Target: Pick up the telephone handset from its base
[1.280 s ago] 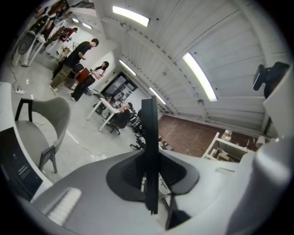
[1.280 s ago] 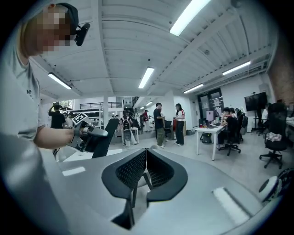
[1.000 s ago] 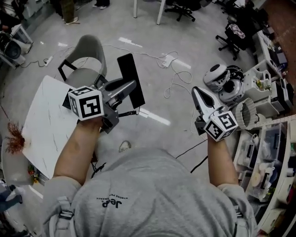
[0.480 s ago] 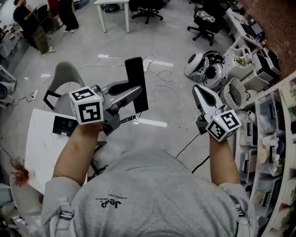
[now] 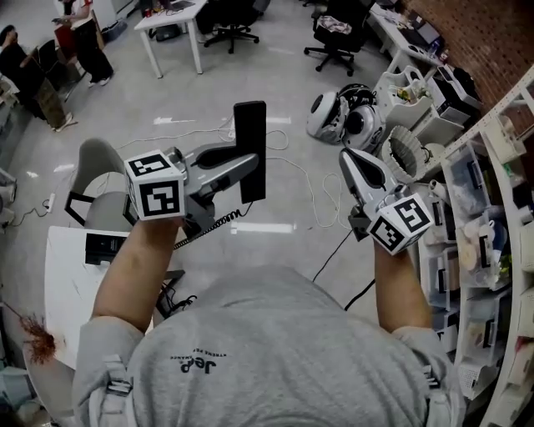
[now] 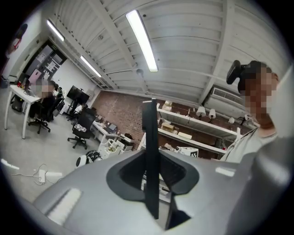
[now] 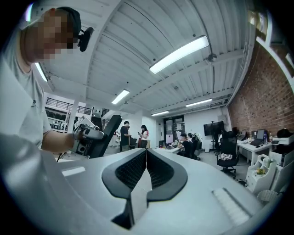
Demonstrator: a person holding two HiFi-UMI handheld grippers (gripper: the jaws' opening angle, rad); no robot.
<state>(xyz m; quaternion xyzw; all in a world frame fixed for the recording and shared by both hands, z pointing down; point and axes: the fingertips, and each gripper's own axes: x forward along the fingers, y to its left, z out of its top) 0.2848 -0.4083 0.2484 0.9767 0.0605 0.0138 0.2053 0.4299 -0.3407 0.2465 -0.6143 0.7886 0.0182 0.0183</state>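
The telephone handset point(image 5: 250, 148) is a flat black bar held upright and well above the floor, with my left gripper point(image 5: 247, 163) shut on its lower half. Its coiled cord point(image 5: 209, 224) hangs down behind the gripper toward the black base point(image 5: 104, 248) on the white table point(image 5: 62, 283) at lower left. In the left gripper view the handset point(image 6: 150, 151) stands edge-on between the pads of my left gripper point(image 6: 151, 181). My right gripper point(image 5: 350, 160) is at the right, shut and empty; in its own view my right gripper point(image 7: 146, 161) has its jaws together, and the handset point(image 7: 106, 130) shows at left.
A grey chair point(image 5: 98, 171) stands beside the table. Cables point(image 5: 304, 179) trail across the floor. White helmet-like shells point(image 5: 340, 118) and a fan point(image 5: 405, 153) lie near the shelving point(image 5: 484, 242) on the right. Office chairs point(image 5: 334, 33) and a desk point(image 5: 171, 25) stand farther off.
Both grippers have risen and swung with the person's turn. The handset stays in the left gripper; table and base have slid to the lower left of the head view.
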